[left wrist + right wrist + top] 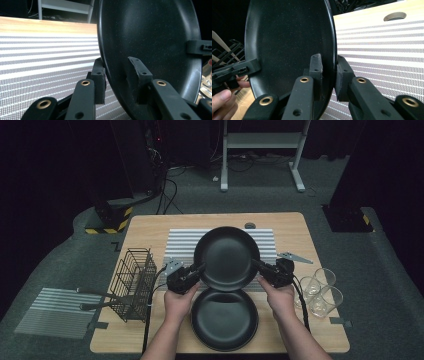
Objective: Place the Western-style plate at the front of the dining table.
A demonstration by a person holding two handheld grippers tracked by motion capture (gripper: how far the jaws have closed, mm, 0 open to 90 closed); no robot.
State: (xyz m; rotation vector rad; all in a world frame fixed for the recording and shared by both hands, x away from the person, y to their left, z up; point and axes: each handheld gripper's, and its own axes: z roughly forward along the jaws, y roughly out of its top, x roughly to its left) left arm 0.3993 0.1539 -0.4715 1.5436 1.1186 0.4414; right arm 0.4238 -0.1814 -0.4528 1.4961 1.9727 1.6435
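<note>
Fingers of left gripper & right gripper clamp opposite rims of pan, held above striped mat. Second pan on surface below; basket left, glasses right.

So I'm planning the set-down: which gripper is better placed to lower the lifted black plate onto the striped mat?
Neither alone: left gripper and right gripper each clamp opposite rims of the black plate above the striped mat.

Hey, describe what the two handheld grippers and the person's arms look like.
Both grippers, left claw and right claw, are matte black with blocky jaws, brass-ringed screw holes, and a black cable trailing back. A grey three-cornered plate tops each. The forearms are bare, no sleeves visible.
</note>
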